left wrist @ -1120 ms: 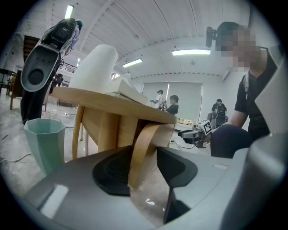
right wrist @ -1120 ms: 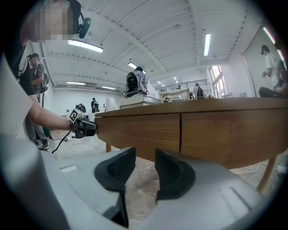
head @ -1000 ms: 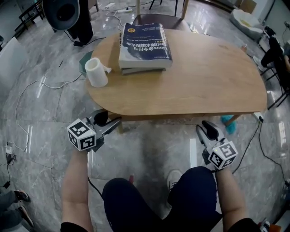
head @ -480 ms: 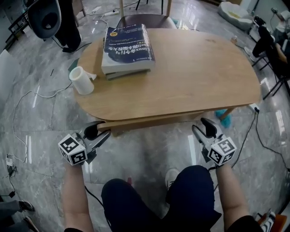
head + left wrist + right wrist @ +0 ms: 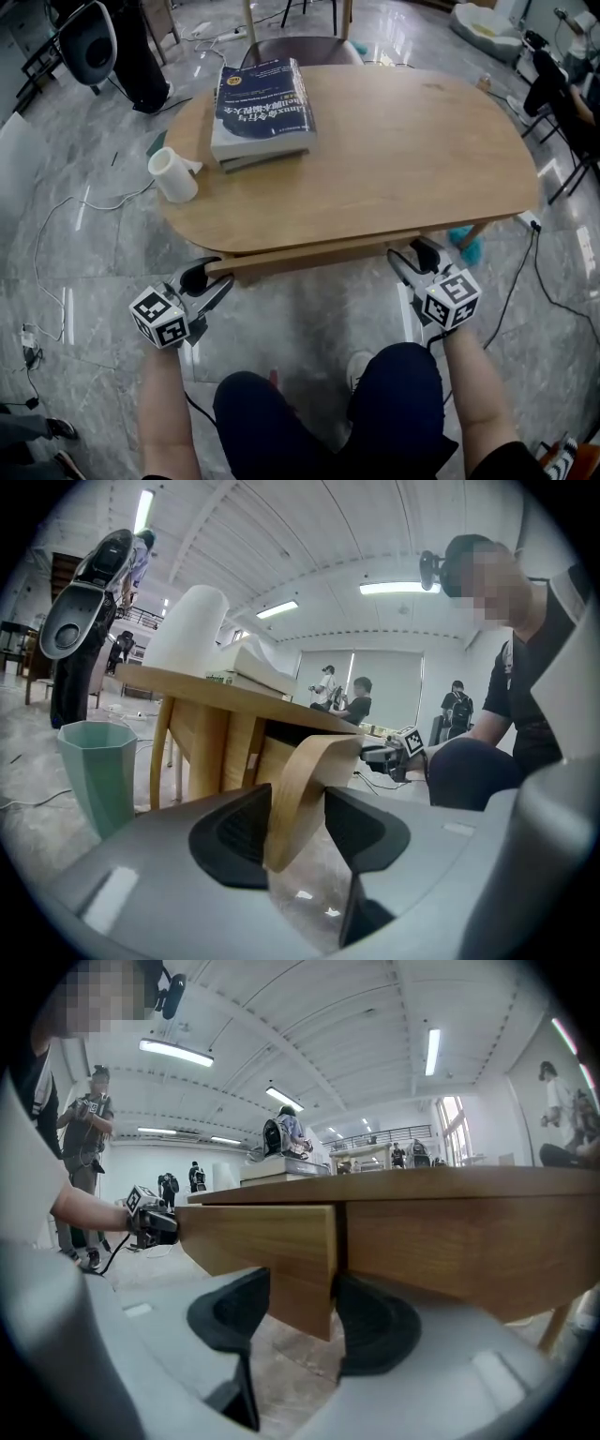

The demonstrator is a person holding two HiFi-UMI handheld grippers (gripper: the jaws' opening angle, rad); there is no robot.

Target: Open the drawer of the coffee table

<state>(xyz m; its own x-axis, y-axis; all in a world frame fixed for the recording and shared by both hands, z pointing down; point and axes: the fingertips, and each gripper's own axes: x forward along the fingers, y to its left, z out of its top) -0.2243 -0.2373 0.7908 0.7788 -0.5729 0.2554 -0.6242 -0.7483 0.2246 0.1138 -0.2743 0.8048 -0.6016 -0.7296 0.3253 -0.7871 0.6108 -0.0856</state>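
Observation:
The wooden coffee table (image 5: 403, 150) has a drawer under its near edge. Its drawer front (image 5: 309, 251) stands slightly out from under the top. My left gripper (image 5: 211, 272) is shut on the front's left end. In the left gripper view the wood panel (image 5: 305, 780) fills the gap between both dark pads of the left gripper (image 5: 298, 832). My right gripper (image 5: 410, 253) is at the front's right end. In the right gripper view the panel's end (image 5: 272, 1237) stands between the wide-open jaws of the right gripper (image 5: 302, 1312), and the pads do not press on it.
A stack of books (image 5: 262, 103) and a white roll (image 5: 173, 175) lie on the tabletop's left part. A chair (image 5: 300, 45) stands behind the table, a green bin (image 5: 94, 771) at its left end. Cables run over the marble floor. The person's knees (image 5: 309, 412) are just below the grippers.
The right gripper has moved forward from below the table edge onto the drawer front's right end, with its jaws spread wider. The left gripper has kept its hold at the left end.

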